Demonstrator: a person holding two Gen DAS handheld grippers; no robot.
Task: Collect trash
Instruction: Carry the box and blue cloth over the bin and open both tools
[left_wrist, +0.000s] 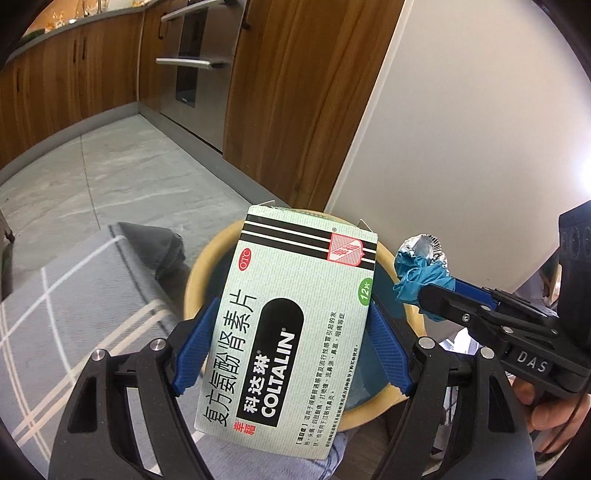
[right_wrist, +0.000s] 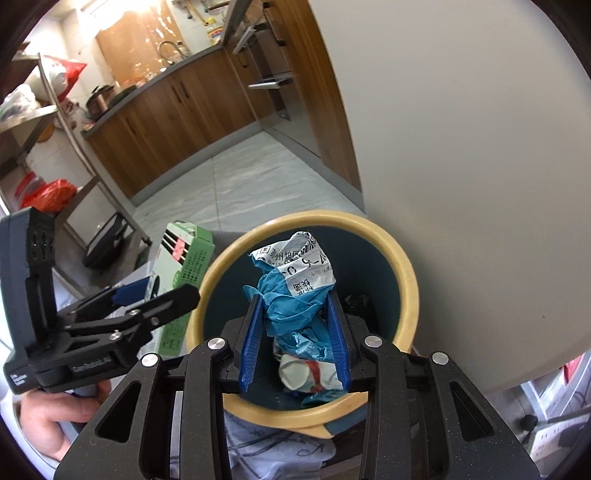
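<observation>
Currently, left tongs (left_wrist: 291, 334) clamp the medicine box (left_wrist: 295, 325); right tongs (right_wrist: 295, 332) clamp crumpled trash (right_wrist: 295, 291) above the bin (right_wrist: 402, 258).

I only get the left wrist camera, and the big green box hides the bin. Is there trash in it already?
Observer: Yes. The right wrist view shows a crumpled paper cup lying at the bottom of the bin.
Operator: What's in the right tongs besides the blue stuff?
Observer: A white printed slip is crumpled in with the blue wad that the right tongs pinch.
Operator: Is my box over the bin?
Observer: From that side the box sits left of the rim, outside the opening.
</observation>
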